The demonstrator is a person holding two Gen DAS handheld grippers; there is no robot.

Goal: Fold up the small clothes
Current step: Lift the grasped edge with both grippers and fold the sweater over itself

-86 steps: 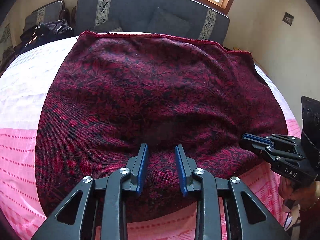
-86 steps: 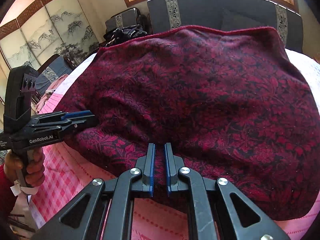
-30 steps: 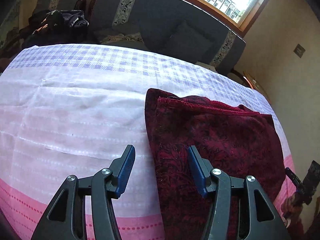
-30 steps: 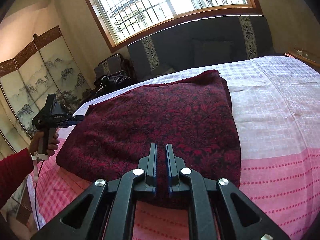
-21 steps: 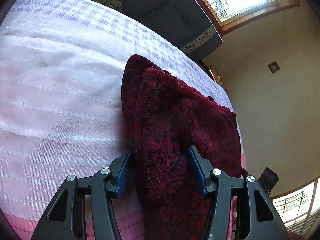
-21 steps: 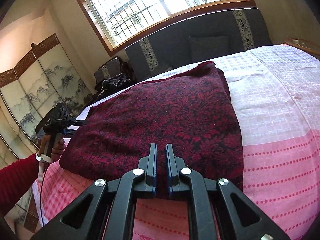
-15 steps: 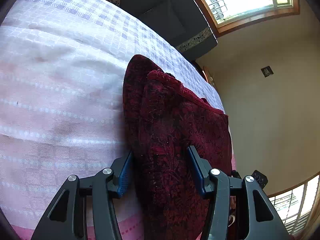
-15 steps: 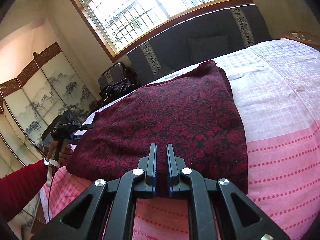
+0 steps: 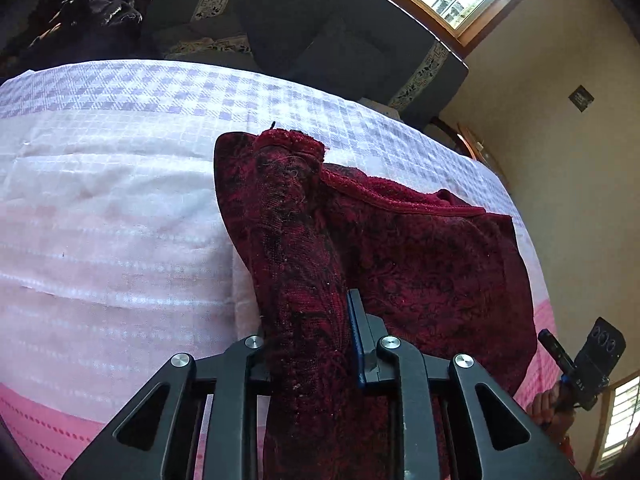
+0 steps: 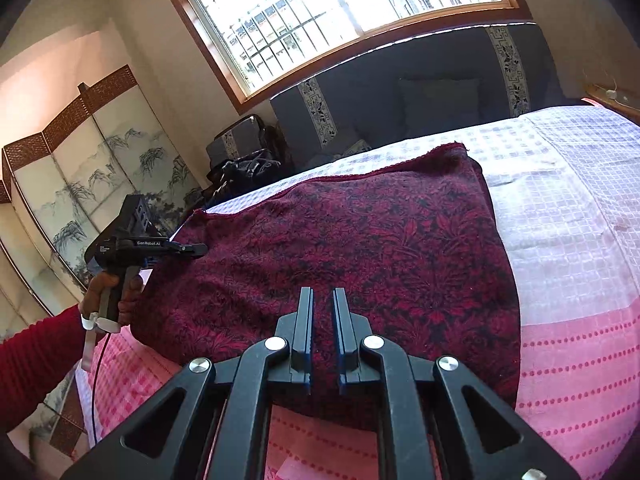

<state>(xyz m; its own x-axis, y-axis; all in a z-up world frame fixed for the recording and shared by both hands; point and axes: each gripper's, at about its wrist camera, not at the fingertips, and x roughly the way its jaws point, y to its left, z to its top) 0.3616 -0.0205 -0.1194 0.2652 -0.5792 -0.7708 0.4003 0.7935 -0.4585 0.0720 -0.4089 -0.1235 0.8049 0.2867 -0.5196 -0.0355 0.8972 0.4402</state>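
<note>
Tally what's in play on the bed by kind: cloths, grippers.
Dark red patterned cloth: 1
Grippers: 2, the left gripper and the right gripper
Total: 3

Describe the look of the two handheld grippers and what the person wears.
Both grippers, left gripper and right gripper, are black angular frames with silver bolts and blue-padded fingers. The left's side reads GenRobot.AI, with a thin cable hanging and a white strap. The sleeve is red.
</note>
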